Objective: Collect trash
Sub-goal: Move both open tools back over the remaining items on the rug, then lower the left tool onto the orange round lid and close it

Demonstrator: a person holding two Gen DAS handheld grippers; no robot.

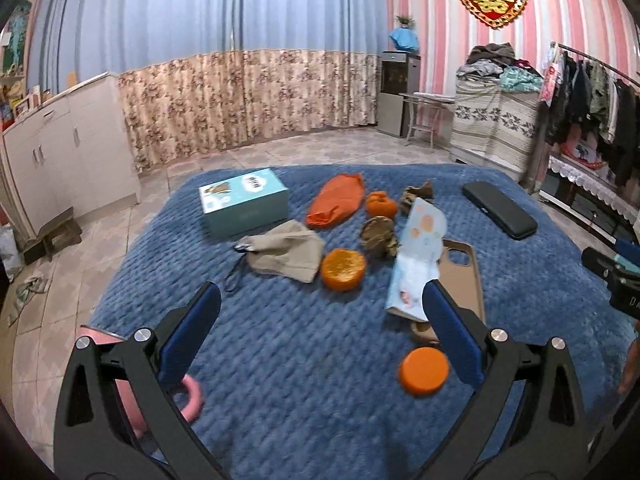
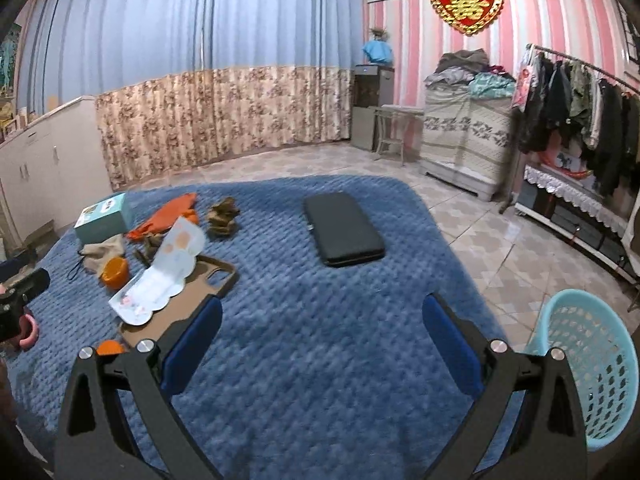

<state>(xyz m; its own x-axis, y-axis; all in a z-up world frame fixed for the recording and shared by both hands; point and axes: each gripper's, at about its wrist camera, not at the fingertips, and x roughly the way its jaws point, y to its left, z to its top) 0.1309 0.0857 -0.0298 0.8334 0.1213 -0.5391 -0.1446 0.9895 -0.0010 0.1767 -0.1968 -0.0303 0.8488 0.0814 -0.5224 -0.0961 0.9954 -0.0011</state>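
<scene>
Both grippers hover over the blue quilted blanket [image 1: 304, 360], neither touching anything. Left gripper [image 1: 322, 304]: jaws spread wide, empty. Ahead of it, between the jaws in view, an orange peel cup [image 1: 343, 269] sits open side up; just left of that lies a crumpled beige cloth pouch [image 1: 286, 254] with a dark cord. Further ahead, an orange wrapper [image 1: 337, 200], a second piece of orange peel [image 1: 381, 204] and two brown crumpled scraps [image 1: 378, 235]. The teal box [image 1: 244, 202] stands ahead and to the left. Against the right finger's tip lies a pale printed paper packet [image 1: 418, 256], overlapping a brown phone case [image 1: 464, 272]; an orange round lid [image 1: 424, 370] lies just inside the right finger. A pink object [image 1: 188, 394] shows behind the left finger. Right gripper [image 2: 322, 312]: jaws spread wide, empty, bare blanket between them. A black flat case [image 2: 342, 228] lies ahead of it, well apart from the litter cluster off to its left. A light blue mesh basket [image 2: 596, 364] stands on the floor just right of its right finger
</scene>
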